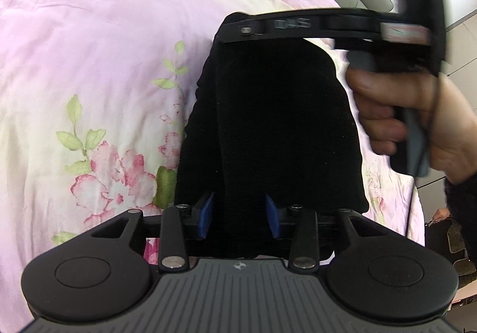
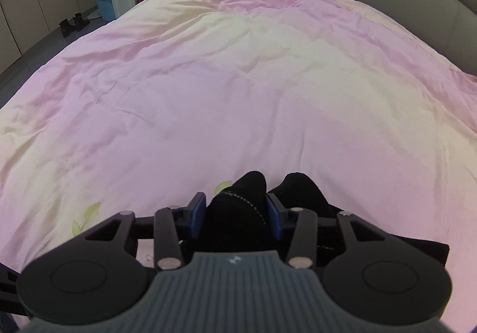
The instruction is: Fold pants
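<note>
1. Left wrist view: the black pants (image 1: 277,124) lie on the pink flowery bed cover (image 1: 89,64), right in front of the left tongs (image 1: 240,215) and running straight away from them
2. The long way of the pants goes from these tongs to the right tongs (image 1: 238,30) at the far end
3. The near end of the pants sits between the blue pads (image 1: 206,215). I can see small gaps beside the cloth, so I think these tongs are loose and not pinching
4. A hand (image 1: 417,124) holds the right tongs from the right side. They sit over the far end of the pants, but from here I cannot tell if they pinch
5. The pants look soft, thick and very dark, already doubled into a long narrow strip
6. Right wrist view: a bunched bit of the pants (image 2: 238,204) with a line of pale stitches pokes up between the pads of the right tongs (image 2: 237,212)
7. The pads (image 2: 198,212) touch the cloth on both sides, so I think these tongs are grasping the pants
8. Each tongs has one end, so neither is nearer. The next fold likely brings one end over to the other
</note>
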`<state>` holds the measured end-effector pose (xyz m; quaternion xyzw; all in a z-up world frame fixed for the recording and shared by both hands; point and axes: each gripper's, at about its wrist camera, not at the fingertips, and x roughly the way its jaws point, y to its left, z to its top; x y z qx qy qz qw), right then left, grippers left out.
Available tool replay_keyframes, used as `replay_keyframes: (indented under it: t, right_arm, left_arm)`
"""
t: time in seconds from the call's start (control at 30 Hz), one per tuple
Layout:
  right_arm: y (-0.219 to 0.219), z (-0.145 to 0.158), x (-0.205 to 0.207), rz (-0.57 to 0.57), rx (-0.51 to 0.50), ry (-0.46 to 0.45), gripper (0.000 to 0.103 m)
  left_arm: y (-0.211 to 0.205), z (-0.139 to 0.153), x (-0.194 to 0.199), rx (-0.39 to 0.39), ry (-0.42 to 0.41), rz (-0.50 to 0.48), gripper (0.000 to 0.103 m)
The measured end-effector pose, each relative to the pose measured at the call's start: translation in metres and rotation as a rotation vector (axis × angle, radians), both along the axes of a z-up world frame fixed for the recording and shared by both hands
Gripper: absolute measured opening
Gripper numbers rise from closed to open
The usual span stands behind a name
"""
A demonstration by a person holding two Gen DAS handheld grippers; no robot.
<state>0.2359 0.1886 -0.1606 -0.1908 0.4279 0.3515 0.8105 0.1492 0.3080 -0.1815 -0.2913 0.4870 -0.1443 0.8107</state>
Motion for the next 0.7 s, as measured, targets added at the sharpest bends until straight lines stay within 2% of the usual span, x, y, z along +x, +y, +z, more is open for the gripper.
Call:
replay_keyframes:
  t: [0.17,0.27,0.33,0.43,0.53,0.63,0.7]
  right_arm:
    - [-0.037,0.035,-0.022,-0.014,0.049,-0.046,0.039]
    - [-0.078,0.052,-0.038,-0.068,0.120,-0.030,0.043]
    - [-0.106,0.053,-0.050,-0.105,0.142,-0.016,0.046]
    - [-0.142,0.040,-0.077,-0.148,0.131,-0.016,0.046]
    - [-0.171,0.014,-0.100,-0.202,0.182,0.052,0.046]
    - [-0.188,-0.011,-0.129,-0.248,0.220,0.019,0.047]
    - [-0.196,-0.020,-0.150,-0.253,0.230,-0.022,0.047]
  left_arm:
    - [0.000,0.002,-0.001,0.018,-0.009,0.012,0.047]
    - [-0.001,0.005,-0.004,0.040,-0.020,0.022,0.047]
    - [-0.003,0.007,-0.005,0.059,-0.031,0.027,0.047]
    - [-0.007,0.010,-0.006,0.089,-0.044,0.033,0.047]
    - [-0.016,0.013,-0.006,0.138,-0.062,0.022,0.048]
    - [-0.024,0.013,-0.004,0.189,-0.060,0.010,0.051]
    - [-0.028,0.014,-0.005,0.224,-0.061,0.010,0.056]
